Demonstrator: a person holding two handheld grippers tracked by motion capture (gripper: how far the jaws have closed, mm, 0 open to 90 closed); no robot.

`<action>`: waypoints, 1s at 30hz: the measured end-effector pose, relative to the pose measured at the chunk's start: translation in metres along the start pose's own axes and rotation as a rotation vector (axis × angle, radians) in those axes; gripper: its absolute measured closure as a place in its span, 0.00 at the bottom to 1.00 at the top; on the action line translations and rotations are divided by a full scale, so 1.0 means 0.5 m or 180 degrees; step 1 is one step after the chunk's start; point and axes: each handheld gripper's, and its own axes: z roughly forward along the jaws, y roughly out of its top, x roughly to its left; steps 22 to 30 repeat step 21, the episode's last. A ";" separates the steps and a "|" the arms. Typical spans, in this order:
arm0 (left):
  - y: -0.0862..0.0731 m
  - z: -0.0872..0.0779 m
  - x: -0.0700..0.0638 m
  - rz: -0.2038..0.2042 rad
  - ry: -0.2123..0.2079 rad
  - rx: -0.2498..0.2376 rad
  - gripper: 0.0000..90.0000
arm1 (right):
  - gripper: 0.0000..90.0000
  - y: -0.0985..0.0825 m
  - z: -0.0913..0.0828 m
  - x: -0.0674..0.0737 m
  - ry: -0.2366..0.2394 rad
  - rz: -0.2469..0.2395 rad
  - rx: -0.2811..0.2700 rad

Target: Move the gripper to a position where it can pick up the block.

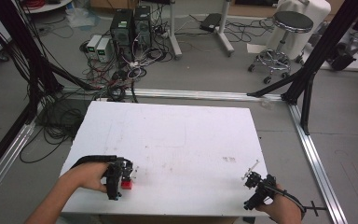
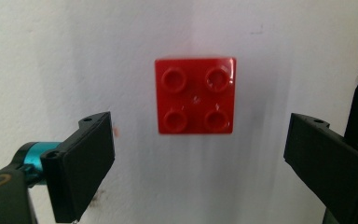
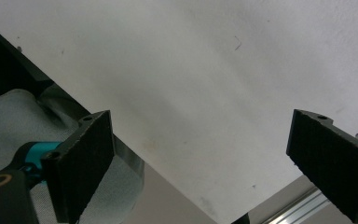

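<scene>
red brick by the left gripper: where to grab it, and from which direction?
Grip the red brick on two opposite flat side walls, coming straight down from above. It lies studs-up on the white table, so the smooth sides are free. The left gripper is open, its fingers wider than the brick but short of it; probably move forward to straddle it, then close.

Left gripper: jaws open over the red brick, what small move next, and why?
Probably ease the left gripper forward and down until its jaws flank the red brick, then close. The jaws stand wide open and the brick lies studs-up on the white table, ahead of the jaw tips, roughly centred between them, untouched.
</scene>
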 end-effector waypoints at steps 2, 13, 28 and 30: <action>0.006 0.003 0.000 0.0003 -0.0008 -0.0001 0.10 | 0.08 0.001 0.000 0.001 0.0011 0.0011 0.0006; 0.019 0.021 0.012 -0.0017 -0.0045 0.0013 0.10 | 0.08 0.002 0.002 0.001 0.0008 -0.0010 0.0010; 0.021 0.022 0.013 -0.0003 -0.0058 0.0021 0.10 | 0.08 0.003 0.001 0.001 0.0013 -0.0011 0.0005; 0.021 0.022 0.013 -0.0003 -0.0058 0.0021 0.10 | 0.08 0.003 0.001 0.001 0.0013 -0.0011 0.0005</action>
